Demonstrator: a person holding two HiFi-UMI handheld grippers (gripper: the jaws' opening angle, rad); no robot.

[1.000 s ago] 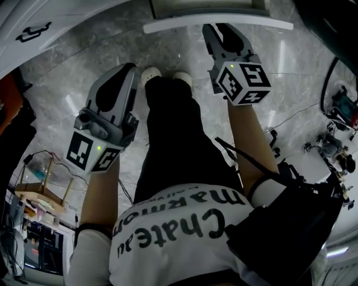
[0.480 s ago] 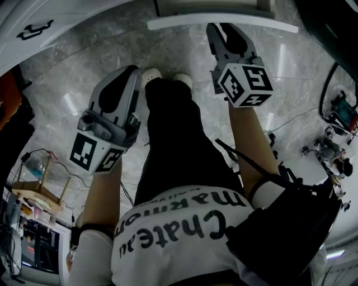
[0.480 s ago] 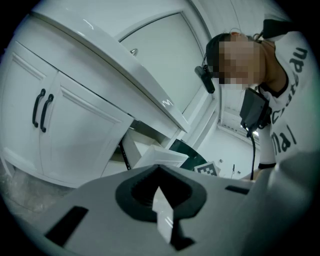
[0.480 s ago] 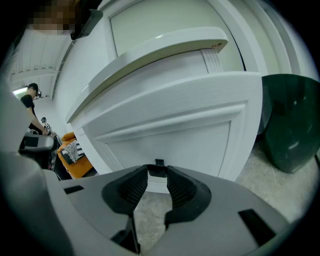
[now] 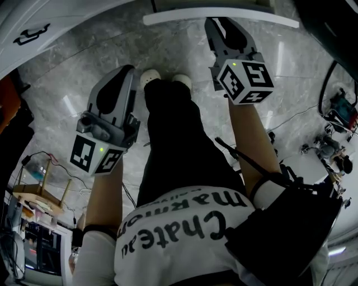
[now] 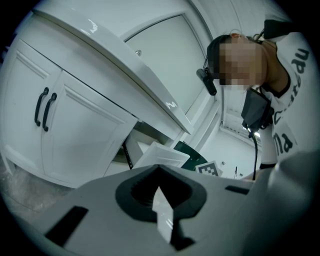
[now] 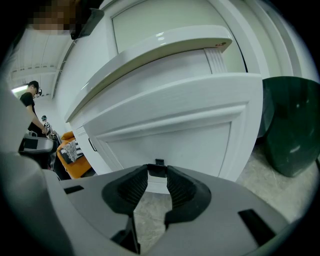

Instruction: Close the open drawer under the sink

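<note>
The open drawer (image 5: 179,17) shows as a white curved edge at the top of the head view. Its white panelled front (image 7: 190,135) fills the right gripper view, under the countertop (image 7: 150,47). My right gripper (image 7: 158,172) is open, and the drawer's small black handle (image 7: 159,163) sits right at its tips, between them. In the head view the right gripper (image 5: 221,23) reaches up to the drawer's edge. My left gripper (image 5: 125,71) hangs lower left over the floor, shut and empty. From the left gripper (image 6: 159,172) view the pulled-out drawer (image 6: 162,155) juts from the cabinet.
White cabinet doors with black handles (image 6: 44,109) stand left of the drawer. A dark green bin (image 7: 290,125) stands on the floor right of it. The person's legs and shoes (image 5: 165,78) are between the grippers. Cables and a small wooden stand (image 5: 39,190) lie on the marble floor.
</note>
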